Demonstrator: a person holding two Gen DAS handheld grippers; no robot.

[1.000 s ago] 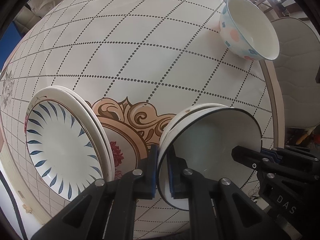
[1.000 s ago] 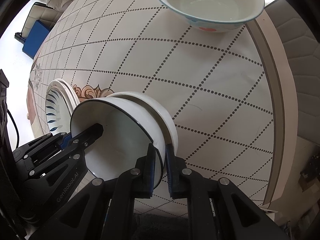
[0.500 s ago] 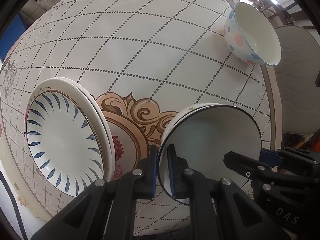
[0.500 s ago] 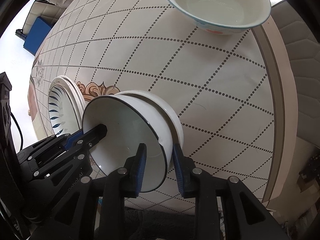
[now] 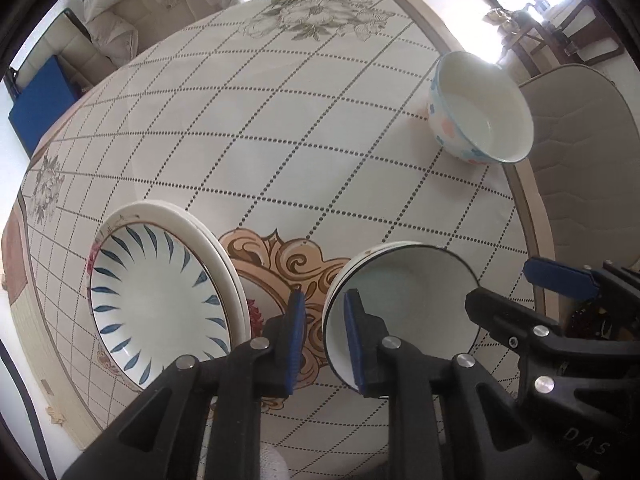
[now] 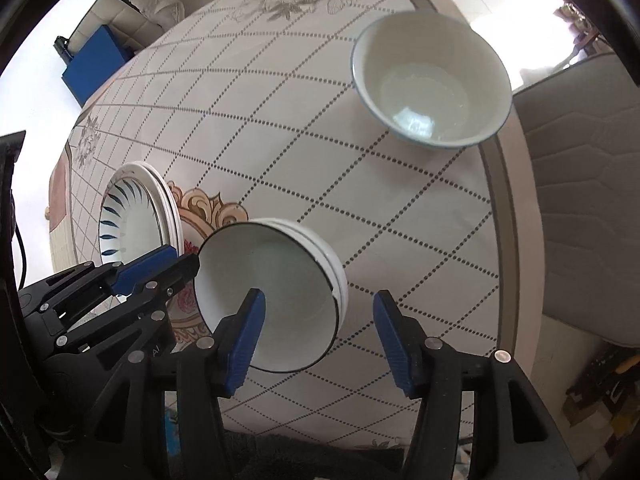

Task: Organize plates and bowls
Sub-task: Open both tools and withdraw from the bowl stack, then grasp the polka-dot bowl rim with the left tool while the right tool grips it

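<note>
A stack of white bowls with a black-rimmed bowl on top (image 5: 404,308) (image 6: 272,292) sits on the patterned tablecloth (image 5: 280,120). My left gripper (image 5: 325,340) (image 6: 182,260) hangs just above its left rim, jaws opening, the rim in the gap between the pads and untouched. On the opposite side my right gripper (image 6: 320,332) (image 5: 516,292) is wider, also opening, straddling the right rim without contact. Left of the bowls lies a stack of plates (image 5: 160,300) (image 6: 132,216), the top one painted with blue leaf strokes. A flower-dotted bowl (image 5: 480,108) (image 6: 432,80) stands alone near the far right edge.
The round table's edge (image 5: 528,216) curves close to the right of both bowls. A grey padded chair (image 5: 580,140) stands beyond it. A blue box (image 5: 36,96) and pale sofa cushions (image 5: 132,12) lie past the far left side.
Both grippers have let go of the black-rimmed bowl's rim and risen above it, the right one opening wider. The bowl stays nested on the stack.
</note>
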